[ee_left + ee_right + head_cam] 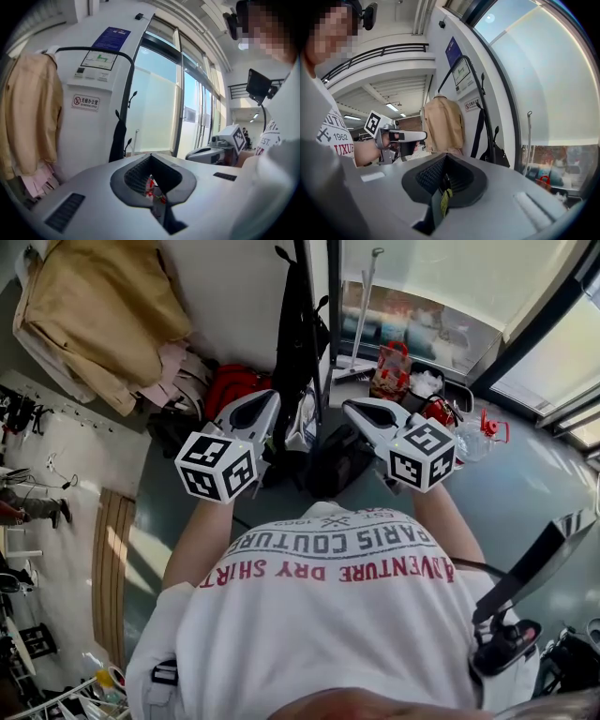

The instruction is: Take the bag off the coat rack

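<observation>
A black bag (330, 463) hangs by a long black strap (295, 315) from the dark coat rack (309, 277), right in front of me. The bag (500, 153) shows beside the rack pole in the right gripper view, and in the left gripper view it appears as a narrow black shape (118, 140). My left gripper (272, 395) is held level, short of the bag and to its left, jaws shut and empty (151, 155). On the bag's right, my right gripper (349, 404) is also short of it, its jaws meeting at the tip with nothing between them (446, 154).
A tan coat (94, 315) hangs at the rack's left, with pink and red clothes (230, 385) below it. A white cabinet with signs (89, 103) stands behind. A glass wall (159, 108) is on the right. A wire basket with red items (392, 371) and a white stick (361, 310) lie beyond.
</observation>
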